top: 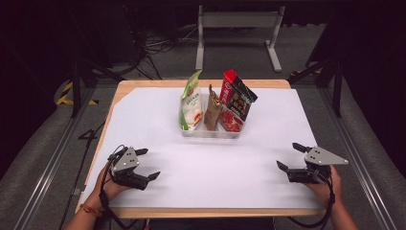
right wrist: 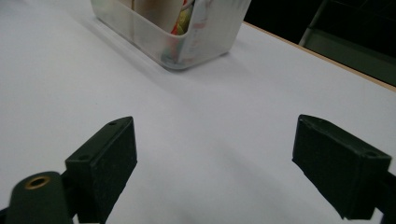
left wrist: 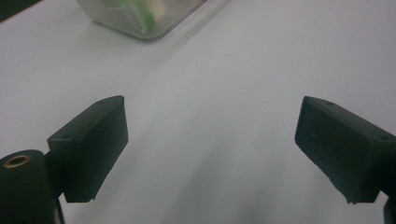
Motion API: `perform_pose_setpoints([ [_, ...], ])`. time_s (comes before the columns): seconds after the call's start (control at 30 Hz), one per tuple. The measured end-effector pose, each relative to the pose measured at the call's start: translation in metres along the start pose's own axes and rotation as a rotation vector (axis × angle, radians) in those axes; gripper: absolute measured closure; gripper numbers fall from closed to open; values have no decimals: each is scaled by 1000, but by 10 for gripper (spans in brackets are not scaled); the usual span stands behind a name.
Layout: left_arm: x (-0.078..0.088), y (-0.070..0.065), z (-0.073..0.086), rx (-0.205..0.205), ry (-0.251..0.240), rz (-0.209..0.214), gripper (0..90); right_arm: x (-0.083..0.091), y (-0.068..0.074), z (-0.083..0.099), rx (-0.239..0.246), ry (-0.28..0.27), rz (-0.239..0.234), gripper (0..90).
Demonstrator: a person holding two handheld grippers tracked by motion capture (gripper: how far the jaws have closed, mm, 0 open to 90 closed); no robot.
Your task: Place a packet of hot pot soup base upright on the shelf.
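A clear plastic bin (top: 210, 132) sits at the middle of the counter (top: 143, 124), toward its far edge, well apart from both grippers. Standing in it are a green-and-white snack bag (top: 191, 101) at the left, a slim brown packet (top: 212, 109) in the middle, and a red-and-black pouch (top: 237, 98) leaning at the right. The left gripper (top: 148, 164) rests near the counter's front left edge, jaws spread wide and holding nothing. The right gripper (top: 290, 156) lies near the front right edge, jaws likewise wide apart and empty. White paper covers the counter.
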State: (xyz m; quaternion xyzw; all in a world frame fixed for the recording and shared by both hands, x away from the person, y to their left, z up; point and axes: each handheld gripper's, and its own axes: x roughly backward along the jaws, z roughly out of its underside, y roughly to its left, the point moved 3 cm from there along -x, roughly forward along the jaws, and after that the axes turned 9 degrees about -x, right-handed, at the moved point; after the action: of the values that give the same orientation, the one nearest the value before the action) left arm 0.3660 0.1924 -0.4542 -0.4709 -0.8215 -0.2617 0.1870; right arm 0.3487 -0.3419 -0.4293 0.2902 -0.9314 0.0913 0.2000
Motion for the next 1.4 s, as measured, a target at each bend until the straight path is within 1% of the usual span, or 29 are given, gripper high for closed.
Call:
perform_pose_setpoints([
  [0.13, 0, 0, 0, 1, -2, -1, 105, 5, -2, 5, -16, 0, 1, 155],
  [0.3, 2, 1, -1, -2, -13, -10, 105, 3, -4, 12, -30, 21, 12, 145],
  [0.37, 2, 2, -1, -1, -18, -14, 105, 3, -4, 12, -25, 22, 24, 145],
  [0.4, 2, 2, -1, 2, -14, -15, 105, 3, -4, 12, -25, 22, 24, 145],
  [0.43, 2, 2, -1, 3, -11, -15, 105, 3, -4, 12, -20, 16, 34, 145],
  [0.47, 2, 1, -1, 0, -4, -15, 104, 4, -3, 12, -8, 11, 40, 149],
  [0.5, 2, 1, -1, 0, -4, -15, 103, 4, -3, 12, -8, 11, 40, 149],
  [0.63, 2, -2, -3, -25, -3, -19, 103, 7, -2, 16, 2, 16, 42, 167],
  [0.7, 2, -2, -3, -23, -1, -19, 103, 9, -3, 17, -7, 10, 39, 181],
  [0.83, 1, 0, -3, -19, -5, -18, 103, 10, -4, 18, -28, 10, 43, 171],
  [0.93, 0, 0, -3, -24, 1, -15, 103, 9, -3, 18, -21, 14, 44, 166],
  [1.0, 0, 0, -3, -24, 1, -15, 103, 8, -2, 18, -12, 10, 55, 165],
  [1.07, -1, 0, -4, -27, 4, -16, 103, 7, -1, 18, -1, 10, 54, 166],
  [1.17, -1, -1, -4, -31, 9, -18, 104, 7, 0, 18, -1, 15, 56, 159],
  [1.23, 0, -1, -4, -34, 8, -25, 104, 6, 1, 18, -1, 11, 54, 158],
  [1.3, 2, 0, -3, -34, 6, -30, 104, 6, 2, 17, 12, 9, 59, 158],
  [1.33, 2, 0, -3, -28, 3, -32, 104, 5, 3, 16, 13, 9, 56, 158],
  [1.4, 3, 1, -2, -28, 6, -36, 104, 5, 4, 15, 23, 9, 53, 158],
])
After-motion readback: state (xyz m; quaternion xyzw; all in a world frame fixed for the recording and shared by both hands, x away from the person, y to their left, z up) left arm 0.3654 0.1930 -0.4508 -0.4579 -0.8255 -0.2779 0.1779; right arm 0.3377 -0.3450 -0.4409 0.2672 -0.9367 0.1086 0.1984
